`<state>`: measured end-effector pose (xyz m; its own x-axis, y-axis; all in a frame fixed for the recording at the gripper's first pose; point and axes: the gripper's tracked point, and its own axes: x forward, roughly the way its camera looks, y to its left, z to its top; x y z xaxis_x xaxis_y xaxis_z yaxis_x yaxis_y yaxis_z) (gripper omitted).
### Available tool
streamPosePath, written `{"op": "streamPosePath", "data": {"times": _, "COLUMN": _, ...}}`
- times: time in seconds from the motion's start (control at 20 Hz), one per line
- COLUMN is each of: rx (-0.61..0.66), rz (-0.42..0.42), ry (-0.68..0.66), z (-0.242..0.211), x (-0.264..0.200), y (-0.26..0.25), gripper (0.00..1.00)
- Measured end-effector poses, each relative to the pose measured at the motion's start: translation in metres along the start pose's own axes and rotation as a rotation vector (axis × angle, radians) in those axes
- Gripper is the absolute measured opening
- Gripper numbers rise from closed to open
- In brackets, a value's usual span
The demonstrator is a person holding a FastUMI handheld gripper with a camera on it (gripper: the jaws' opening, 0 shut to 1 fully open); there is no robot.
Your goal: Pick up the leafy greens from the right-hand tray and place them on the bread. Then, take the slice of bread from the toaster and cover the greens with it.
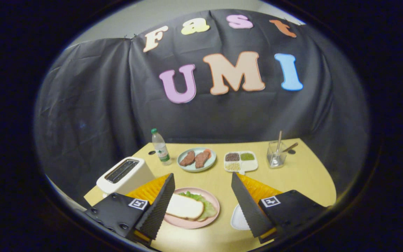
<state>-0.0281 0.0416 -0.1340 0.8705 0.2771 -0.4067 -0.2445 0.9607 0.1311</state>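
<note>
My gripper (202, 175) is open and holds nothing, hovering above the near part of the yellow table (303, 175). Between and just below its fingers sits a pink plate (191, 224). On it a white slice of bread (184, 207) lies on top of leafy greens (207, 207), which stick out along its far and right sides. To the left, beyond the left finger, stands a white toaster (124, 175) with dark slots. A small white tray (239, 219) lies right of the plate, partly hidden behind the right finger.
Toward the back of the table stand a water bottle (160, 147), a pale blue plate (182, 165) with two pieces of meat, a white divided dish (252, 165) of grains, and a glass (277, 155) holding sticks. Black cloth closes off the back.
</note>
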Motion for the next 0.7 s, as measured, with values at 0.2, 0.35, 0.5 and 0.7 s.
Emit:
{"op": "streamPosePath", "data": {"times": 0.2, "rx": -0.091, "rz": -0.093, "ry": -0.147, "z": 0.033, "x": -0.025, "y": 0.007, "gripper": 1.0}}
{"op": "streamPosePath", "data": {"times": 0.35, "rx": -0.124, "rz": -0.113, "ry": -0.2, "z": 0.045, "x": -0.036, "y": 0.015, "gripper": 1.0}}
{"op": "streamPosePath", "data": {"times": 0.5, "rx": -0.087, "rz": -0.103, "ry": -0.207, "z": 0.05, "x": -0.04, "y": 0.021, "gripper": 1.0}}
{"op": "streamPosePath", "data": {"times": 0.7, "rx": -0.078, "rz": -0.126, "ry": -0.227, "z": 0.06, "x": -0.045, "y": 0.011, "gripper": 1.0}}
